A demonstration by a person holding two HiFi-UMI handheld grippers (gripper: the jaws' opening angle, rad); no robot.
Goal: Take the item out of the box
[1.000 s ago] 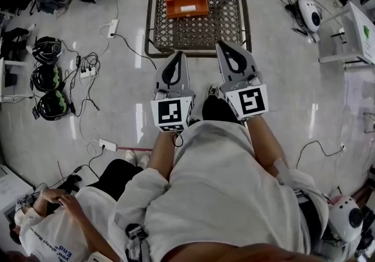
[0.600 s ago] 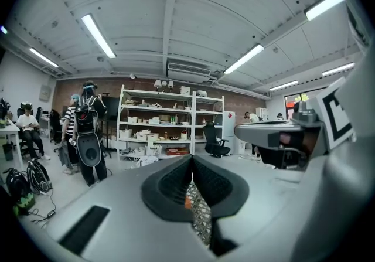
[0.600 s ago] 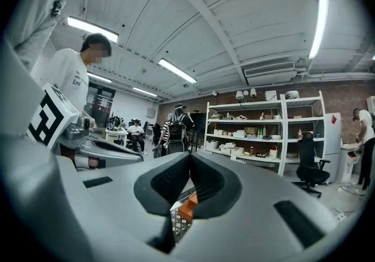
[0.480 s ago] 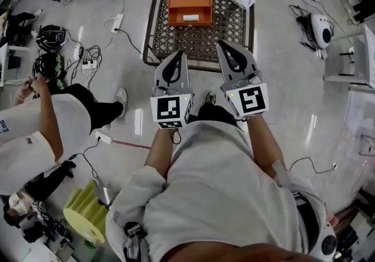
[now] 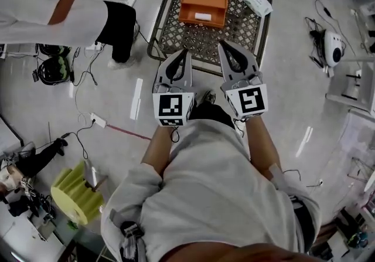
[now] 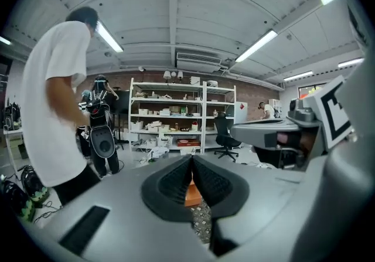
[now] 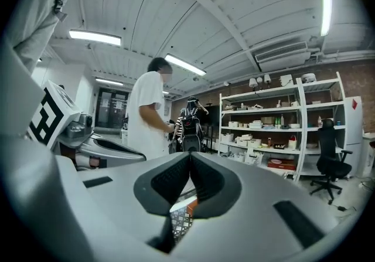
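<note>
1. Ahead, my left gripper (image 5: 186,53) and right gripper (image 5: 223,45) hang side by side, a little apart, over the near edge of the desk (image 5: 196,41). Their tips point to the far side. Both pairs of jaws are pressed together with nothing pinched between them.
2. The desk is a dark-framed lattice top. Its near rim runs just under my tips, and bare lattice stretches from there to the box (image 5: 203,3).
3. The box sits at the far end of the desk, about midway across, well apart from both grippers. A white packet (image 5: 255,0) lies just beside it on the right, at the far right corner.
4. To the left, a person (image 5: 53,0) in a white shirt stands near the desk's far left corner, with cables (image 5: 88,61) on the floor (image 5: 287,97) nearby. To the right, bare floor runs as far as a white device (image 5: 334,47).
5. The box is orange and rectangular, with a raised rim and a small white label toward its near side. I cannot tell what lies inside.
</note>
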